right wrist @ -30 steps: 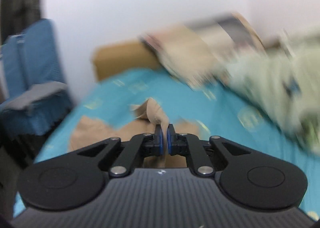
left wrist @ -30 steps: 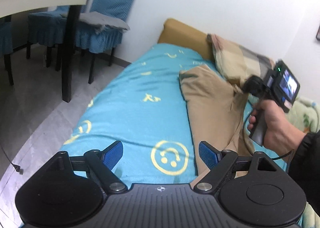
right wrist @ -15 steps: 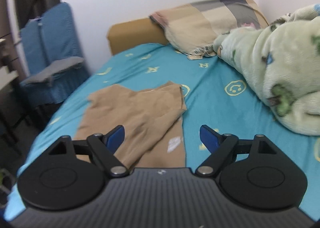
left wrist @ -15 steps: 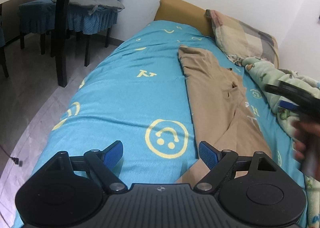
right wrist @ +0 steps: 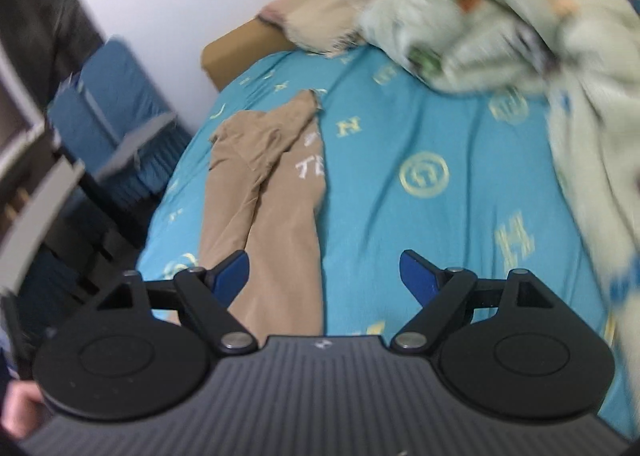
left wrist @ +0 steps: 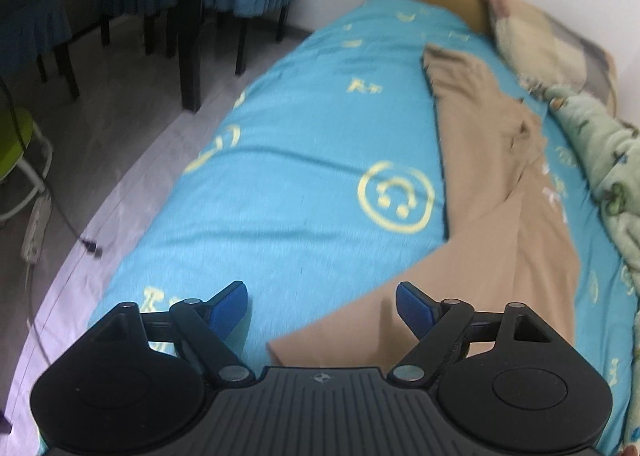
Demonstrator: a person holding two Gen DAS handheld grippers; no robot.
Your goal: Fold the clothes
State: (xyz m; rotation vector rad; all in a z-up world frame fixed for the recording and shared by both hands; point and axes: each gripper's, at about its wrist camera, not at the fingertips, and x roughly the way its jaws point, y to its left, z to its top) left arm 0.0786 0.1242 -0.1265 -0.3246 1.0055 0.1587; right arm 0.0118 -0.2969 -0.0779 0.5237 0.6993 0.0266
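Tan garment (left wrist: 500, 192) laid lengthwise on bed (left wrist: 304, 160), partly folded; top layer doubled over along far half, near corner spread toward left gripper (left wrist: 322, 306). Both grippers empty, fingers held wide; right gripper (right wrist: 324, 276) hovering above near end of cloth. Step judged: between folds. Next move judged: near corner or hem to be pinched and carried across. Open sheet available left of garment; blanket (right wrist: 540, 16) crowding right side, bed edge dropping to floor (left wrist: 112, 128) on left.

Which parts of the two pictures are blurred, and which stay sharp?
Left wrist view: the left gripper is sharp; the tan garment and blue sheet are slightly smeared. Right wrist view: the right gripper is sharp, but the green blanket is heavily streaked.
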